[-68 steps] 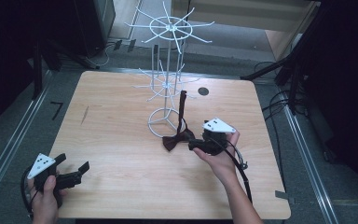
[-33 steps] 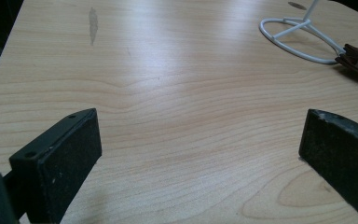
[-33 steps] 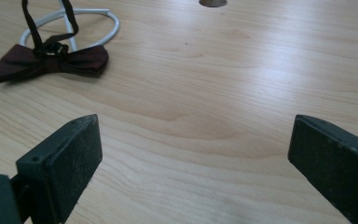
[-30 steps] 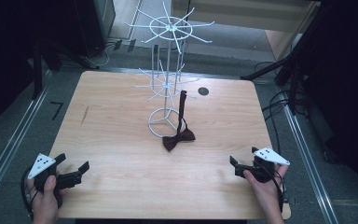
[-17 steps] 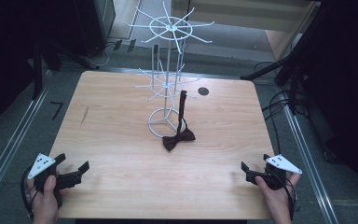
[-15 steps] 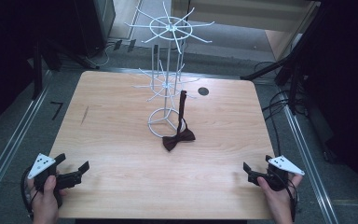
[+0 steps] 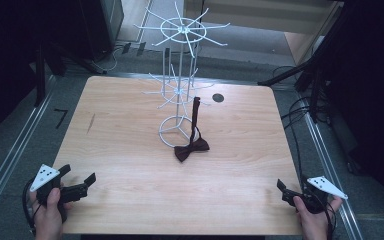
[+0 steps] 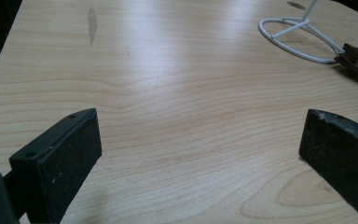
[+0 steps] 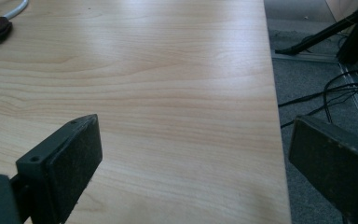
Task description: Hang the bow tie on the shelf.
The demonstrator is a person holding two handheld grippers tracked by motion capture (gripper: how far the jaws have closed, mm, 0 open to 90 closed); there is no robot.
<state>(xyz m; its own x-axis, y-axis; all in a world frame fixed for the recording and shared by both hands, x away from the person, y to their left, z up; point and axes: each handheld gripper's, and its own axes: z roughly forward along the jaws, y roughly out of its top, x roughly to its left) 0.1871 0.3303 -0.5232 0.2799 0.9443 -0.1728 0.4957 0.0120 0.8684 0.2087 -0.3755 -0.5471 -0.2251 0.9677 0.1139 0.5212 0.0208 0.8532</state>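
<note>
Grippers rest at the two near corners of the wooden table (image 7: 130, 130). The left gripper (image 7: 77, 184), held in the person's left hand (image 7: 47, 215), sits at the near left corner with its jaws spread wide and nothing between them; the left gripper view shows bare tabletop (image 8: 177, 116) in the gap. The right gripper (image 7: 287, 192), held in the right hand (image 7: 312, 222), sits at the near right corner, its jaws likewise wide apart and empty, one over the table (image 9: 144, 93) and one past the table edge above the grey floor (image 9: 303, 79). A white wire rack (image 7: 180, 90) stands upright near the table centre on a ring base (image 8: 298, 39). A dark brown bow tie (image 7: 191, 150) lies on the tabletop, just beside the ring base on its near right side, with its strap (image 7: 196, 112) running up to one of the rack's lower hooks. Both grippers are well apart from the bow tie and the rack. A small dark round hole (image 7: 218, 98) is set in the tabletop beyond the rack.
</note>
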